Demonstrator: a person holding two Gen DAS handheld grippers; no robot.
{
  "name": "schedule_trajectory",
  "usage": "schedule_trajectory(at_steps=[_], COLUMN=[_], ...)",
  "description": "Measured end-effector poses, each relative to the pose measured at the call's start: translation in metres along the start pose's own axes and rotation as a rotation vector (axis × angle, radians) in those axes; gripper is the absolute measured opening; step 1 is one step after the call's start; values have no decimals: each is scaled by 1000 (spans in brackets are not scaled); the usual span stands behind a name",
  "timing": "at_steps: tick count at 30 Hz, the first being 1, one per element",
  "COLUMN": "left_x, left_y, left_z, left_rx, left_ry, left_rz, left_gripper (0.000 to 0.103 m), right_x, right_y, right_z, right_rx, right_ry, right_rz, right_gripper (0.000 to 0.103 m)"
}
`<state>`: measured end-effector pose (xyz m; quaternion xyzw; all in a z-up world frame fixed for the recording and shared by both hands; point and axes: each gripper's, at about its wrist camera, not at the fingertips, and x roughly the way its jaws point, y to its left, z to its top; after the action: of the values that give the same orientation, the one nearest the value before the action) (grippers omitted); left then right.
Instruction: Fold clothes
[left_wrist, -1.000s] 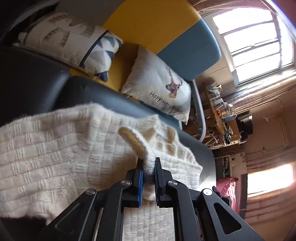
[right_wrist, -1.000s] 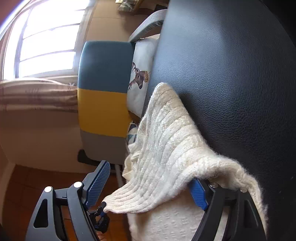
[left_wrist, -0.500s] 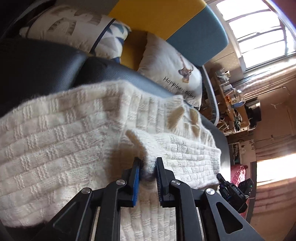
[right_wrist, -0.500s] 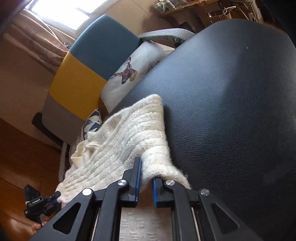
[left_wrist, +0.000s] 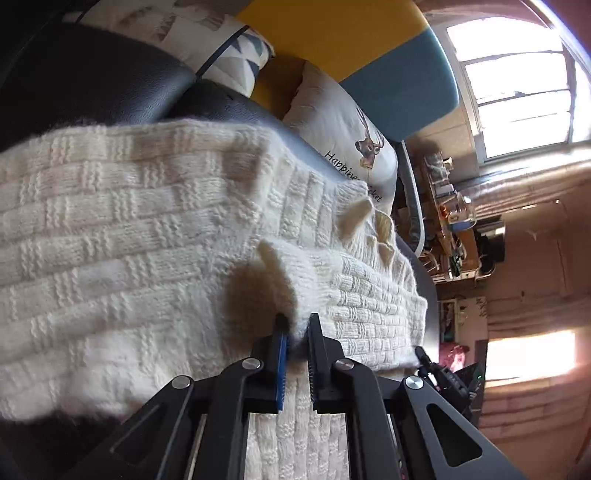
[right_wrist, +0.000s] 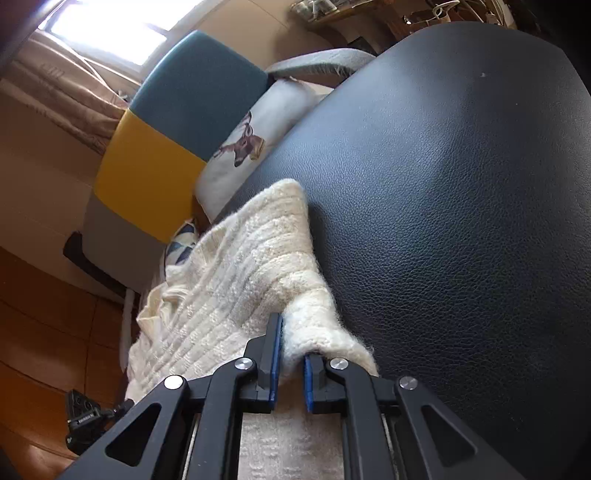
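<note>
- Cream knitted sweater (left_wrist: 155, 229) is lying spread over a black leather seat cushion (right_wrist: 461, 206), filling the left and centre of the left wrist view.
- Left tongs (left_wrist: 295, 325) are pinching a raised fold of the sweater at lower centre of the frame; blue pads (left_wrist: 281, 365) are pressing on the knit, with the jaws closing at this moment.
- Right tongs (right_wrist: 291, 343) are standing narrow at lower centre of the right wrist view, clamping a fuzzy edge of the sweater (right_wrist: 255, 266) between the pads.
- In that view the sweater is running from the tongs toward the left of the frame, with the bare cushion taking up the right side.
- Deer-print pillow (left_wrist: 351, 147) is leaning just beyond the sweater's far edge, at upper centre of the left wrist view.
- Patterned pillow (left_wrist: 207, 40) is sitting at upper left, against a yellow and teal backrest (left_wrist: 354, 44).
- Window (left_wrist: 517, 85) is glowing at upper right; cluttered shelves (left_wrist: 450, 221) are showing at right, too small to read.
</note>
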<state>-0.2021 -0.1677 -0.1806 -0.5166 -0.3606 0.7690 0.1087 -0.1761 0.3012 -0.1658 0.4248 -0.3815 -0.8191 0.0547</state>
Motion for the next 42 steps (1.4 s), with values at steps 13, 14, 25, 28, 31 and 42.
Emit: schedule_trajectory(at_steps=[13,14,25,28,31,42], left_x=[-32,-30,28,38,40,20], left_y=[-23,-31,-71,-55,-41,-62], left_z=[-5,-7,-11,-9,-13,-12], left_rx=[60,93,259,229,199,248], left_ry=[-169,-169,-103,-80,-90,-137], left_rz=[129,112,147,183,121,137], left_gripper=[35,37,39,39,38,39], right_x=[-40,-49,4,38,46,34], right_y=[-7,0,96,80,58,67], right_z=[-2,-2,35,46,52,47], right_rx=[-41,-100,-556,-529,-498,-535], right_ry=[71,57,57,117,90,41], right_rz=[85,66,-70,-204,-211,-213], right_gripper=[22,25,26,26,15,18])
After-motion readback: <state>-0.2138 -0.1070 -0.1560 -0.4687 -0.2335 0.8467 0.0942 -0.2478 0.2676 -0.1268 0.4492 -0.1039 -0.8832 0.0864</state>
